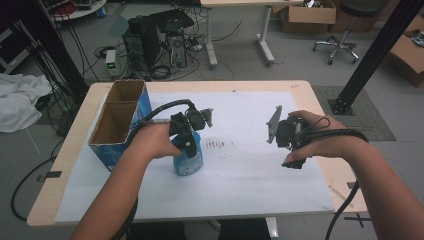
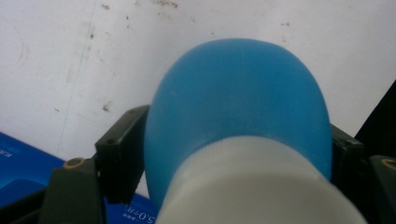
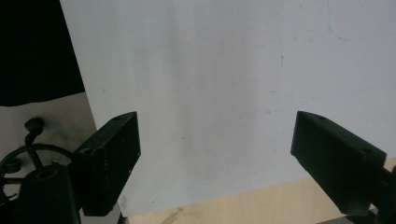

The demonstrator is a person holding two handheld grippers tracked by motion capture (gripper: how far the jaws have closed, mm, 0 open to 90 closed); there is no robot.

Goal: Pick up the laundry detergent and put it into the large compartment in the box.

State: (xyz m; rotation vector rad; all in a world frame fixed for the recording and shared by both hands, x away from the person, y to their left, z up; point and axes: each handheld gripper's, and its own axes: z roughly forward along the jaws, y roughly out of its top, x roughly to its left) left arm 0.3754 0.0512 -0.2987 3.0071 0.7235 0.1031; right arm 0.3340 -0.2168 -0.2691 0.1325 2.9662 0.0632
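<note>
A blue bottle stands upright on the white sheet, left of the middle of the table. My left gripper comes down on it from above. In the left gripper view the bottle's round blue body and its white collar sit between the two black jaws, whose pads press on both sides. My right gripper hangs over the right part of the sheet. In the right gripper view it stands open, with nothing but bare sheet between the pads.
A blue cardboard box with two open compartments stands at the table's left, close to my left forearm. Dark smudges mark the sheet between the grippers. The wooden table edge lies just beneath my right gripper.
</note>
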